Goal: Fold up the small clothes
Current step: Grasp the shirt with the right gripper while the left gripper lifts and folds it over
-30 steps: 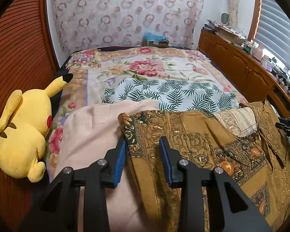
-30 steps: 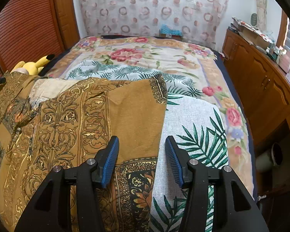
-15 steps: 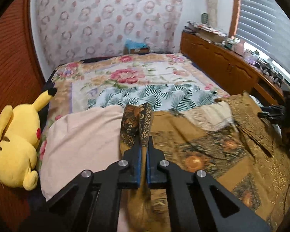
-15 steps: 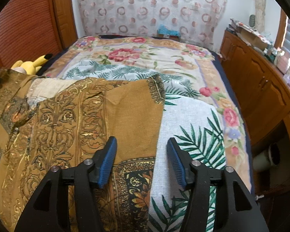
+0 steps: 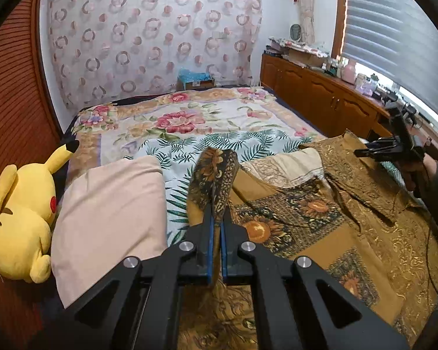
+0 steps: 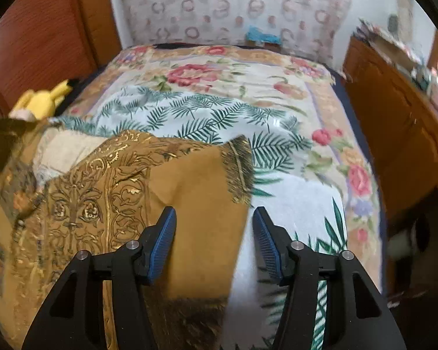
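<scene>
- Bed (image 5: 189, 108): the largest surface, covered in a floral quilt with a palm-leaf sheet (image 5: 248, 145) over its middle. Soft and yielding, so any crease pressed here will set loosely.
- Brown patterned garment (image 5: 321, 233): the task's thing, spread over the near part of the bed, partly on the palm-leaf sheet. Thin woven cloth with gold scrollwork, sunflower panels and dark borders; it drapes and wrinkles readily. A pale lining shows near its far edge.
- Pink pillow (image 5: 111, 213): plain and matte, just beside the garment's left edge.
- Yellow plush toy (image 5: 23, 213): lies at the bed's left side, apart from the work.
- Left gripper (image 5: 216, 230): jaws pressed together on a raised corner of the garment, the cloth bunching up above the tips.
- Right gripper (image 6: 213, 242): jaws spread wide and holding nothing, hovering over the garment's right edge, where plain brown cloth meets the sheet. This view is motion-blurred.
- Judgement, step in hand: taking both side edges to begin a fold. The right jaws ought to straddle the edge and take only one layer, not the sheet beneath.
- Judgement, technique: lift both sides evenly with light tension, or the limp cloth will sag and skew the fold line.
</scene>
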A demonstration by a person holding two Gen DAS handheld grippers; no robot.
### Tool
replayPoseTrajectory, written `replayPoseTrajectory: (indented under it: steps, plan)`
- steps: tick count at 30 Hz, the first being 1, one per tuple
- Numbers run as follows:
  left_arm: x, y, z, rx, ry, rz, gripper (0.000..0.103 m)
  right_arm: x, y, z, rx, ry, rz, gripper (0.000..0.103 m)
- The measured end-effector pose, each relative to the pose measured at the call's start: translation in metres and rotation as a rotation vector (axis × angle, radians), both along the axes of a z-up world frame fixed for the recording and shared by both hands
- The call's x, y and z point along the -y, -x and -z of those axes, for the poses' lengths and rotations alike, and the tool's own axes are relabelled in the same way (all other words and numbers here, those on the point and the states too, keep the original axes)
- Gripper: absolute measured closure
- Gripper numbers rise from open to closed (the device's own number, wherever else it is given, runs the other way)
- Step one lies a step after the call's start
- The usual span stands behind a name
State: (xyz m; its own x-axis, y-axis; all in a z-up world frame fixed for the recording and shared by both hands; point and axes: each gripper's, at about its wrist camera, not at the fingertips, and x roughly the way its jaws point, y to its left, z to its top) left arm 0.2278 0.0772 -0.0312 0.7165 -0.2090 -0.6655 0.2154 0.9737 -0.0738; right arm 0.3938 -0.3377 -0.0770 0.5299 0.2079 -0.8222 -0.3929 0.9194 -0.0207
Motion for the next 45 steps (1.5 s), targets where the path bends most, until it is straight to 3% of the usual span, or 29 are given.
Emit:
replayPoseTrajectory:
  steps: [1, 3, 13, 21, 26, 32, 38, 45]
  plan:
    - [0.0, 0.004, -0.001, 0.005, 0.005, -0.002, 0.102, -0.005, 0.002, -0.001, 0.004, 0.01, -0.008, 0.068]
    - [0.002, 0.016, -0.006, 0.024, 0.012, -0.003, 0.103, -0.013, 0.007, -0.003, 0.008, 0.026, -0.039, 0.1]
    - [-0.002, 0.077, -0.031, 0.108, 0.054, -0.015, 0.103, -0.023, 0.091, -0.069, 0.228, -0.043, -0.066, 0.102]
    - [-0.006, 0.143, -0.037, 0.161, 0.066, -0.037, 0.103, -0.006, 0.178, -0.099, 0.295, -0.092, -0.058, 0.102]
    - [-0.016, 0.185, -0.028, 0.177, 0.09, -0.073, 0.103, 0.017, 0.235, -0.101, 0.304, -0.133, -0.028, 0.102]
    - [-0.034, 0.219, -0.002, 0.156, 0.149, -0.142, 0.103, 0.047, 0.293, -0.078, 0.283, -0.185, 0.014, 0.102]
    - [-0.039, 0.245, 0.007, 0.136, 0.134, -0.174, 0.103, 0.055, 0.331, -0.057, 0.246, -0.196, 0.014, 0.102]
    - [-0.041, 0.276, 0.001, 0.142, 0.15, -0.197, 0.103, 0.064, 0.359, -0.069, 0.263, -0.181, -0.013, 0.102]
